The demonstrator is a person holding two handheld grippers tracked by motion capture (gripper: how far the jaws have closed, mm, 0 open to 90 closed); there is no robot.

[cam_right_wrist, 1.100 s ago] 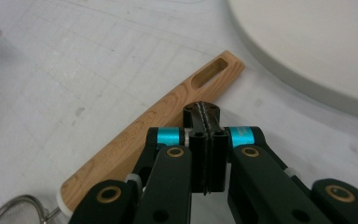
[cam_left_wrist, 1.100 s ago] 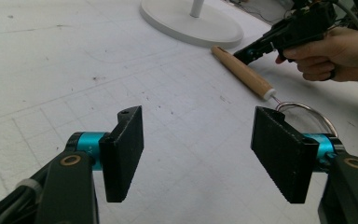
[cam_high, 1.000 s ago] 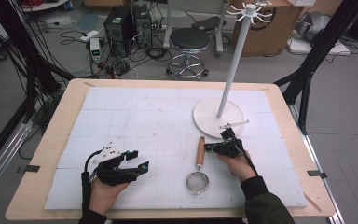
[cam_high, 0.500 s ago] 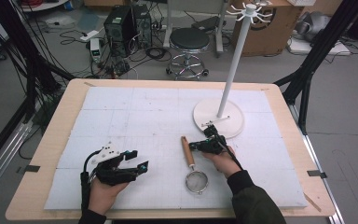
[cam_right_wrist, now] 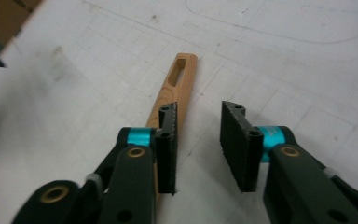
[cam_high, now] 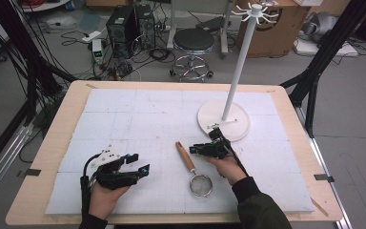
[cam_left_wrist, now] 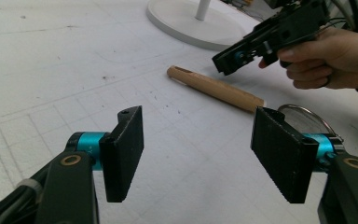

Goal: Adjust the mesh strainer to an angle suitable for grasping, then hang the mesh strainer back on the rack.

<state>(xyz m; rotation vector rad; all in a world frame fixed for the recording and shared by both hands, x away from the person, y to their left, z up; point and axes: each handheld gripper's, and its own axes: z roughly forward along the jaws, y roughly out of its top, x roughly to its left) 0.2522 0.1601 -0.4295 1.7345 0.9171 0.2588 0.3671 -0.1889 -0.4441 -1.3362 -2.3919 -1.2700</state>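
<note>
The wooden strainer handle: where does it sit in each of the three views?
High view: wooden handle, centre, left of the right gripper.
Left gripper view: upper middle.
Right gripper view: centre, beside the left-hand jaw.
Shared landmark: white stand base.

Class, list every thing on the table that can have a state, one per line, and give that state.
Strainer: lying flat on the mat, wooden handle pointing away from the person, held by nothing.
Hook stand: upright, hooks bare.
Left tool: open, nothing between its pads.
Right tool: jaws have just been opening; open, beside the handle, nothing gripped.
</note>
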